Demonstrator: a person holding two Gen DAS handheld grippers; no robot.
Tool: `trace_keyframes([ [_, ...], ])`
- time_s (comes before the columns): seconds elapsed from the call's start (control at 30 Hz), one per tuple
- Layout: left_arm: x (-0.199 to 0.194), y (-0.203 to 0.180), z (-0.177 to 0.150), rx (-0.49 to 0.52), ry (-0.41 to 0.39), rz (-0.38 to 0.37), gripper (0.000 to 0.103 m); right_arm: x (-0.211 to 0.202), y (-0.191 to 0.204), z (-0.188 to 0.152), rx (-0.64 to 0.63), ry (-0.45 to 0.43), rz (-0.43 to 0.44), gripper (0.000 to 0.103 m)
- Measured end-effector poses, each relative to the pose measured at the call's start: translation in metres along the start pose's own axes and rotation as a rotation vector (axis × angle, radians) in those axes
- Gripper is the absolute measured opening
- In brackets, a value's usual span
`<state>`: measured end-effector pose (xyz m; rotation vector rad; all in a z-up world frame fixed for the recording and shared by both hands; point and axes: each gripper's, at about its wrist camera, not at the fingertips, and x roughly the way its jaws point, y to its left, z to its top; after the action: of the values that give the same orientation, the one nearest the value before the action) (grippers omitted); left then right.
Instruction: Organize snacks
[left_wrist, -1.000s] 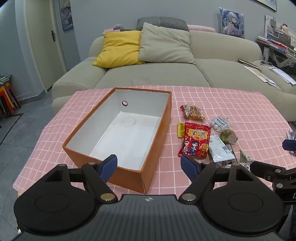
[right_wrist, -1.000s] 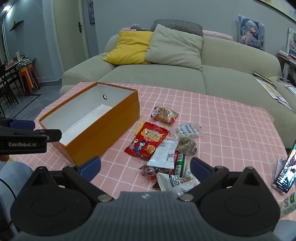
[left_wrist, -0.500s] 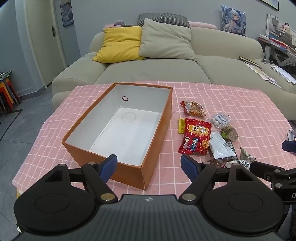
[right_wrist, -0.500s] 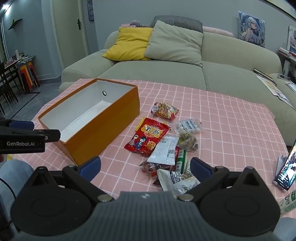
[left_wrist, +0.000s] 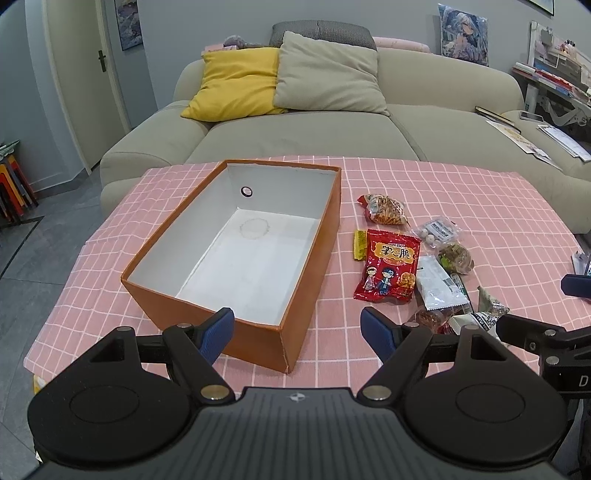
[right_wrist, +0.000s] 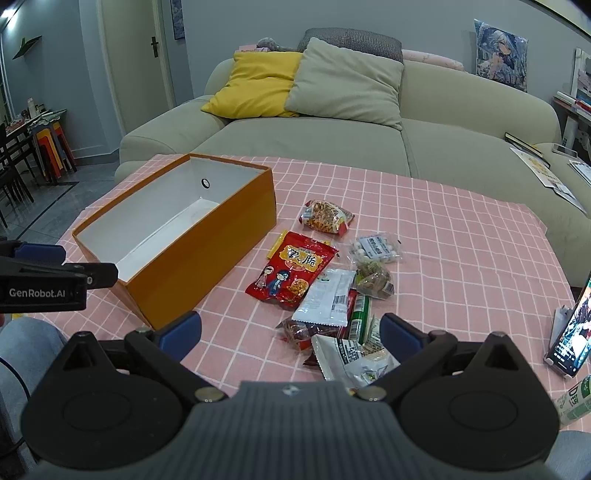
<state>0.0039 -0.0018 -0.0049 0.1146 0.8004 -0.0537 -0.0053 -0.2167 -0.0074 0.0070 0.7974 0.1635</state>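
Snacks (left_wrist: 391, 269), crinkly packets, lie right of the rectangular cardboard box (left_wrist: 236, 254) on checked cloth; left gripper (left_wrist: 297, 334) gapes, nearer than before. Right view: right gripper (right_wrist: 290, 334) spread, empty, over a packet (right_wrist: 351, 360).

A pale olive-grey sofa (left_wrist: 332, 125) fills the back of the room against a grey-blue wall (right_wrist: 424, 29). On it lean a yellow cushion (left_wrist: 236, 85) and a beige cushion (left_wrist: 328, 74) side by side, touching, with a dark grey checked cushion (left_wrist: 321, 31) behind them. Magazines (right_wrist: 543, 170) lie on the sofa's right end. An anime poster (left_wrist: 463, 35) hangs on the wall at the right, a framed picture (left_wrist: 129, 22) at the left beside a pale door (left_wrist: 88, 74) with a dark handle. The floor (left_wrist: 40, 258) is grey tile. Stacked coloured stools (right_wrist: 51, 147) stand at far left near dark chairs (right_wrist: 13, 166). A pink checked cloth (right_wrist: 443, 236) covers the bench.
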Motion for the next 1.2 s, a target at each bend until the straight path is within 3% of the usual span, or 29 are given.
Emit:
trace_keyframes([
  [1.2,0.003,-0.0007,-0.0013,0.011,0.032,-0.003,0.091,0.0025,-0.0037,0.0006,0.014,0.025,-0.009,0.099],
])
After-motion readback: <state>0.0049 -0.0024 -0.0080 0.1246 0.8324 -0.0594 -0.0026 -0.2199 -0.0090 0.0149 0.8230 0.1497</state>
